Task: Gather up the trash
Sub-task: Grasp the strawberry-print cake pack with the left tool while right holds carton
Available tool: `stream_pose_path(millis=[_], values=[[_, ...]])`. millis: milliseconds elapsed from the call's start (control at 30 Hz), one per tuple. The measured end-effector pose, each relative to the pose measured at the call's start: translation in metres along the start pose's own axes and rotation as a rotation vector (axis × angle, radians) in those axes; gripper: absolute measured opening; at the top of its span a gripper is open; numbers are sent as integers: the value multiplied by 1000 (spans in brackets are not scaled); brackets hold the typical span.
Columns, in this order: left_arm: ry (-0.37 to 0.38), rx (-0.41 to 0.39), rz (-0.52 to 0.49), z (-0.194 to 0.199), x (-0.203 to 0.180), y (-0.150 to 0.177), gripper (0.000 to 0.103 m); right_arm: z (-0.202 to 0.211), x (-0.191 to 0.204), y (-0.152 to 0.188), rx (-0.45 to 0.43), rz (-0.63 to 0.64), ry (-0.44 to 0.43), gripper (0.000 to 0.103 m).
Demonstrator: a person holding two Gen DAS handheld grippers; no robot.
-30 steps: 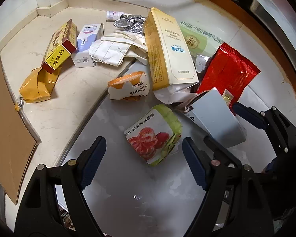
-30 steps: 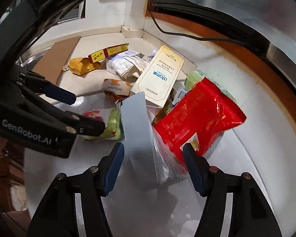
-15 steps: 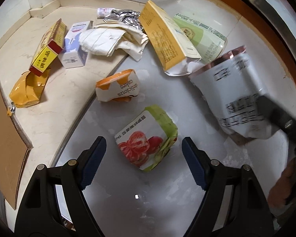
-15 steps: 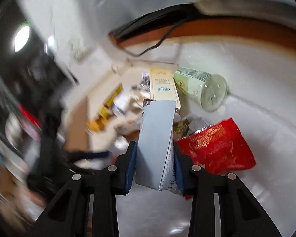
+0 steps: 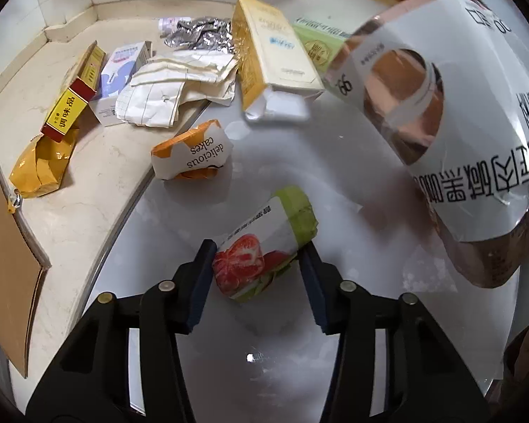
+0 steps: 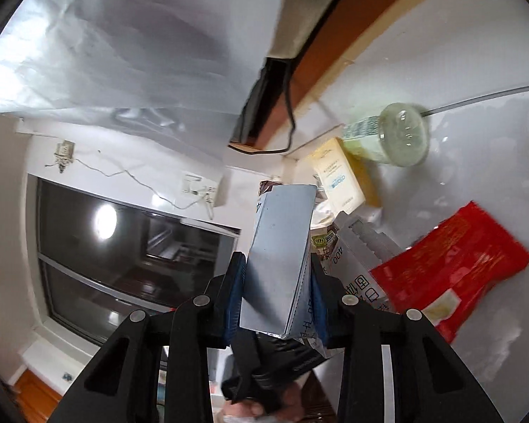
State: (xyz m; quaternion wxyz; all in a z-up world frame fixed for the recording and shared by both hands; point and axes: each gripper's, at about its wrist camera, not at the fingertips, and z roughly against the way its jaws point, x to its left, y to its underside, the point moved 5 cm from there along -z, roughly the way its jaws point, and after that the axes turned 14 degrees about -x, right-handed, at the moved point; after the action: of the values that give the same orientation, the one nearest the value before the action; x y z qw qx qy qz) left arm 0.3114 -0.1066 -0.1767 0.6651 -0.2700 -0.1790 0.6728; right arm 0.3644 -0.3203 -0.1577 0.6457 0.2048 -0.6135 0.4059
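Since the earlier frames the right gripper has lifted the white-and-copper pouch off the pile and rolled it over, so that it now hangs in the air well above the white table, right of the strawberry packet; its jaws, which have just been closing, clamp the pouch's folded grey end, probably to carry it clear as trash. Beyond the strawberry packet, the yellow carton and crumpled papers lie untouched, as does the "delicious cakes" wrapper just behind it. Smallest, the left gripper has just been closing too: its blue pads now squeeze the strawberry packet's sides while it rests on the table, seemingly a grip taken before lifting.
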Motion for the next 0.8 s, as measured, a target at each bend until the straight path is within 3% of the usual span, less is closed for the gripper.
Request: stream_pose_path(millis=[167,433,800], values=[[15,-43,6,22,3,5,37,5,14,10,19,41,1,34],[54,-102,86,89,25,24,35,22,21,41,52,100,27,34],[71,-134,105,188,62,91,35,30,38,133,160,194,80,34]])
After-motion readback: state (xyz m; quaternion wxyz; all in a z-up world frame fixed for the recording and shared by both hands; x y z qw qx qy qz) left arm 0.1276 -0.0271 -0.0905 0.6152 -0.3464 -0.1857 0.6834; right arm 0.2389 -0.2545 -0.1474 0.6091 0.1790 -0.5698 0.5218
